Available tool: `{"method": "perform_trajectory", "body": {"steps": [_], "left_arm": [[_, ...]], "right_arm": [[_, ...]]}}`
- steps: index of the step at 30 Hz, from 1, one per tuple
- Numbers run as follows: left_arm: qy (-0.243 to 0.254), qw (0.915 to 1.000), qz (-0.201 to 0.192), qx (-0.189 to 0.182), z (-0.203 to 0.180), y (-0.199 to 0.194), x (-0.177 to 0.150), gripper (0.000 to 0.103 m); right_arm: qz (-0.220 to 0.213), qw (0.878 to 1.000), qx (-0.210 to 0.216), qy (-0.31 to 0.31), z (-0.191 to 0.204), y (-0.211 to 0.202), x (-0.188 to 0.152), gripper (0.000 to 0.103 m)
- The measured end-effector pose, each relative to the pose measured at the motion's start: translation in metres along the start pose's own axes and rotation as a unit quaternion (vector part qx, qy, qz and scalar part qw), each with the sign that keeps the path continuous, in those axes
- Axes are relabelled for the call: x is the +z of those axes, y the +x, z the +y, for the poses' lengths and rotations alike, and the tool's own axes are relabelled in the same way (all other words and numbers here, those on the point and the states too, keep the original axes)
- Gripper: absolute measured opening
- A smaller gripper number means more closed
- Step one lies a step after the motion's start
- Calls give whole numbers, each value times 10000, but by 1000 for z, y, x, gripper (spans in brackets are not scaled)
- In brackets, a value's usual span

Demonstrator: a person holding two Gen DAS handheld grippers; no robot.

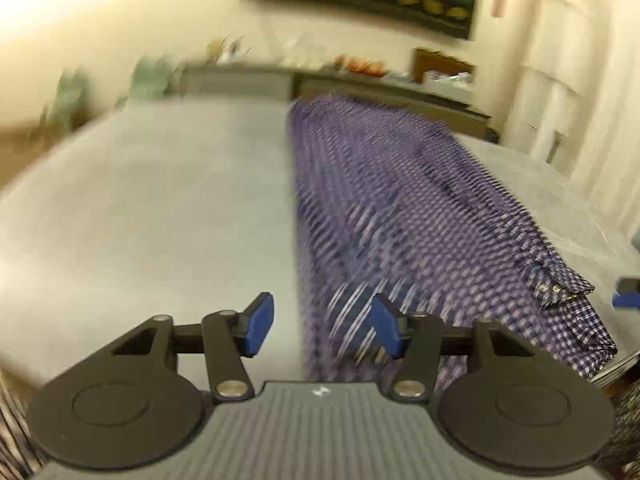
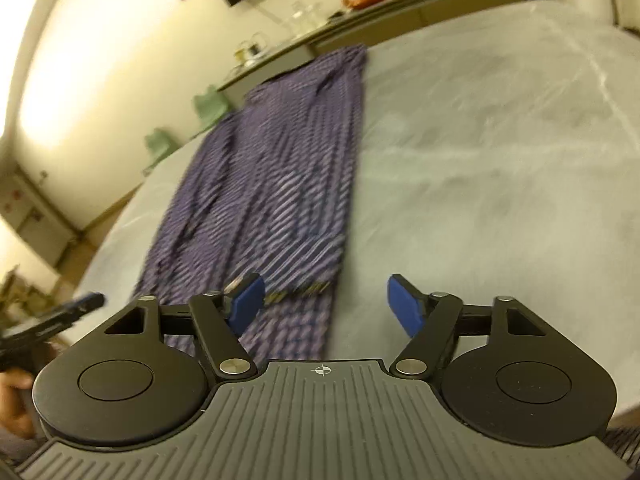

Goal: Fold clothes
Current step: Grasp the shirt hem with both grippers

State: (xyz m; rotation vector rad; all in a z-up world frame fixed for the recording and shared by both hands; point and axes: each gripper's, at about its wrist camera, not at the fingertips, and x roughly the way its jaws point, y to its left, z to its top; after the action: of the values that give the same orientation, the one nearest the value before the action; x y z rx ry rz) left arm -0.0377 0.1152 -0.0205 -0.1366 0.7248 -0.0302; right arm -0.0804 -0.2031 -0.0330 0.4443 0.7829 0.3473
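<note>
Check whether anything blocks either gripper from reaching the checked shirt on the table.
Nothing visible does. The checked shirt lies in a long strip on the grey table, directly ahead of the open left gripper and open right gripper; nothing lies on it.

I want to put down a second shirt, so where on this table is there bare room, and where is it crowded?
The checked shirt lies as a long strip down the table. Bare grey surface lies on both sides of it: one wide patch in the left wrist view, another in the right wrist view. The near end is crowded: both open grippers, left gripper and right gripper, are there.
</note>
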Motion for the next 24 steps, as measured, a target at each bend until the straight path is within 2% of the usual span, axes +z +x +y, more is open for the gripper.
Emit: {"method": "perform_trajectory", "body": {"steps": [3,5,7,11,12,13,14,16,19,24], "left_arm": [[-115,9993,258,261,6,7,-8,56],[-34,9996,254,76,0,2,-12,56],[79,9995,291,-123,-9,0,-15,56],[421,9987,260,-95,-27,0,-24,54],[423,9988,242,-110,-28,1,-24,52],[456,9987,215,-107,-29,3,-24,40],[516,9984,186,-96,-31,7,-23,31],[560,9982,151,-127,-32,6,-27,13],[519,9985,96,-162,-30,-2,-31,7],[-83,9982,166,-576,-9,-7,-20,6]], "right_arm": [[155,9998,-98,-88,10,1,-13,82],[290,9988,-166,-345,22,8,-21,80],[425,9970,-234,-601,34,14,-29,73],[392,9859,-594,-1512,64,21,-50,63],[363,9823,-719,-1692,68,22,-53,56],[348,9801,-784,-1792,70,24,-55,46],[338,9782,-835,-1872,72,25,-56,40],[320,9767,-897,-1923,73,28,-56,15],[252,9776,-883,-1892,76,26,-55,7],[12,9874,-529,-1490,67,10,-44,5]]}}
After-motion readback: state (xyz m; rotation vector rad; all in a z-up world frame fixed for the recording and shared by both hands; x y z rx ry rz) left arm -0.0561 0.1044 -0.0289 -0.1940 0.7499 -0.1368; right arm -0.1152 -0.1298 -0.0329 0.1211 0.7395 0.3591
